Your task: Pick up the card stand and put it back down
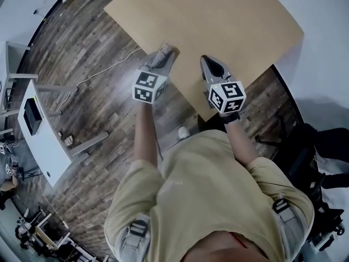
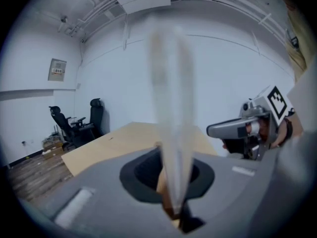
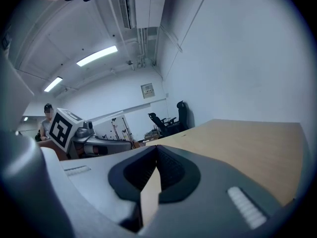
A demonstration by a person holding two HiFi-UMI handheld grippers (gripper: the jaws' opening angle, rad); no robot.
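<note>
The card stand is a clear, thin plastic piece, blurred in the left gripper view, standing up from between the jaws. My left gripper is shut on its lower end. In the head view the left gripper points at the near left edge of the tan table, with the card stand at its tip. I cannot tell whether the stand touches the table. My right gripper sits beside it over the table's near edge. In the right gripper view the right gripper is shut with nothing in it.
The table top is bare wood-colour with a white wall behind it. Office chairs stand beyond the table's far end. A white bench stands on the wooden floor to the left. A black chair is at the right.
</note>
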